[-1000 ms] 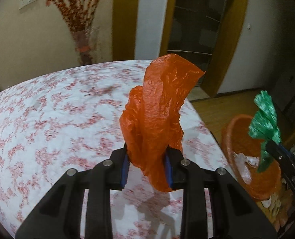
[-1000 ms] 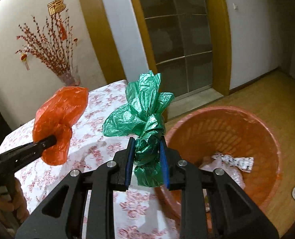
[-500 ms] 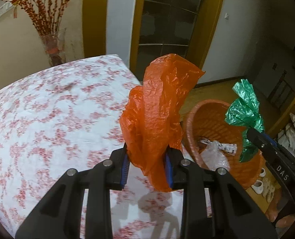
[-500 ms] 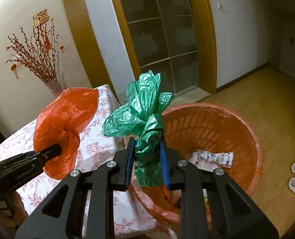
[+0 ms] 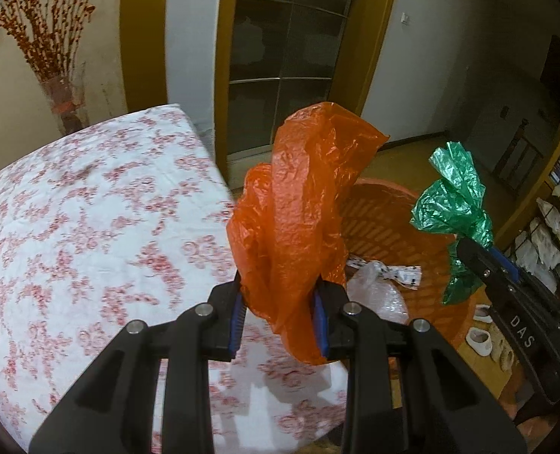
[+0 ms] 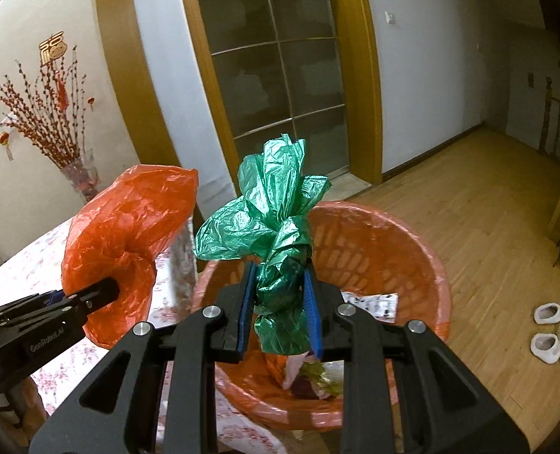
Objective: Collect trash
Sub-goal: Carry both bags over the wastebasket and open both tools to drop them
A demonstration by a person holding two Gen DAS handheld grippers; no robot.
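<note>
We hold a crumpled orange plastic bag point(image 5: 298, 208) pinched between the blue pads of the left gripper point(image 5: 278, 316), above the near right corner of the table with the floral cloth point(image 5: 90, 227). Our right gripper point(image 6: 278, 308) is clamped on a crumpled green plastic bag point(image 6: 276, 234), held over the orange basket point(image 6: 408, 249) that stands on the wooden floor point(image 6: 487, 208) just right of the table. Inside the basket lie a clear wrapper point(image 5: 378, 295) and a printed paper strip point(image 5: 400, 274); white slippers point(image 6: 546, 327) sit to its right
</note>
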